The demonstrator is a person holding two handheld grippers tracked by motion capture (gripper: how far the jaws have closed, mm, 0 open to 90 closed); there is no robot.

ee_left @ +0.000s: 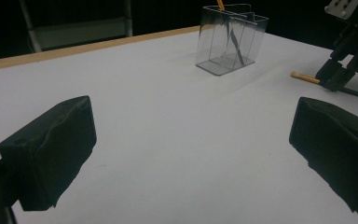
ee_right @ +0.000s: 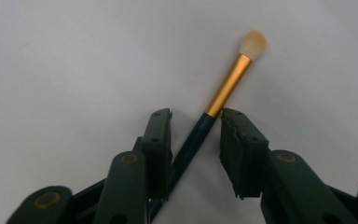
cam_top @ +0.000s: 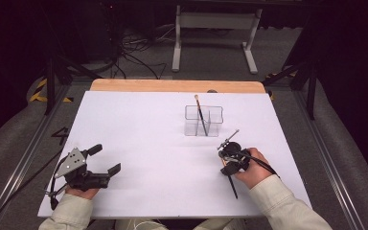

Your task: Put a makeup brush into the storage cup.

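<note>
A makeup brush [ee_right: 228, 86] with a gold ferrule, pale tip and dark handle lies flat on the white table. My right gripper [ee_right: 196, 116] points down over it, one jaw on each side of the handle, with a gap left at the pads. In the high view that gripper [cam_top: 225, 152] is at the right front and the brush handle [cam_top: 233, 188] sticks out toward the person. At the left front my left gripper [cam_top: 106, 159] rests open and holds nothing. A clear divided box [cam_top: 203, 120] stands mid-table with another brush [cam_top: 200, 112] upright in it.
The table top [cam_top: 139, 143] is a white sheet with a wooden strip [cam_top: 172, 85] along its far edge. In the left gripper view the box [ee_left: 230, 39] stands ahead and the right gripper [ee_left: 338, 77] works beside the brush tip [ee_left: 305, 78]. Cables and a metal stand lie on the floor beyond.
</note>
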